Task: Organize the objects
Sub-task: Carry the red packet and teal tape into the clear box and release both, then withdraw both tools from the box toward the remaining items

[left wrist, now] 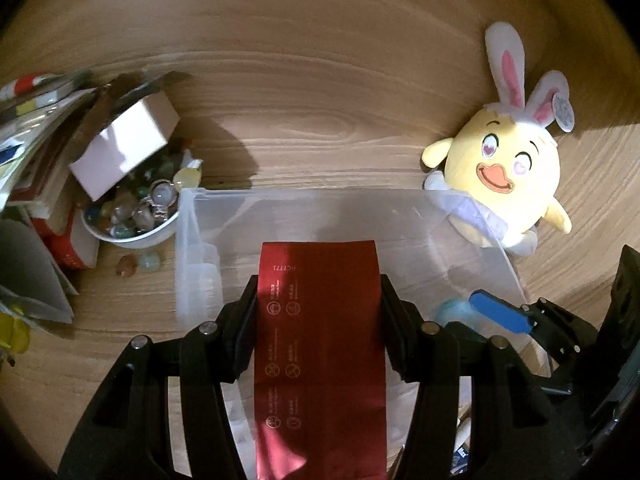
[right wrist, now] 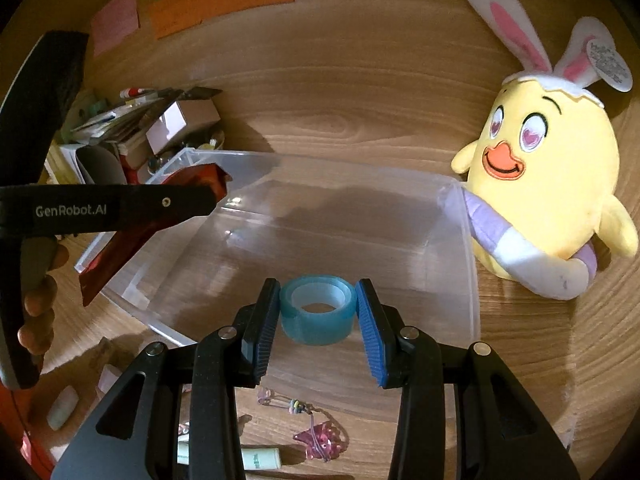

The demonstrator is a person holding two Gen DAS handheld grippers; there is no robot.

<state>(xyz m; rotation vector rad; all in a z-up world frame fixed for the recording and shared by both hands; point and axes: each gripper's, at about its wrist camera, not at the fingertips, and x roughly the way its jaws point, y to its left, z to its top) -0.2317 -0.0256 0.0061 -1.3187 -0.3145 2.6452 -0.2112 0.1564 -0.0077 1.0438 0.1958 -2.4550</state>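
Meanwhile, bowl (left wrist: pixel 132 236) brims with stones; clear bin (right wrist: pixel 460 216) holds nothing visible.

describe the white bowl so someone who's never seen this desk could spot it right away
Start at the clear plastic bin in the middle of the wooden table. Just off its left corner, below a tilted cardboard box, sits the white bowl. It alone is heaped with polished coloured stones and rings.

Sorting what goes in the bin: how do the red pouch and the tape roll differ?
The red pouch is flat, opaque and printed; the tape roll is a translucent blue ring. The pouch sticks out past the left gripper, while the roll fits between the fingers of the right gripper. Both are held over the clear bin.
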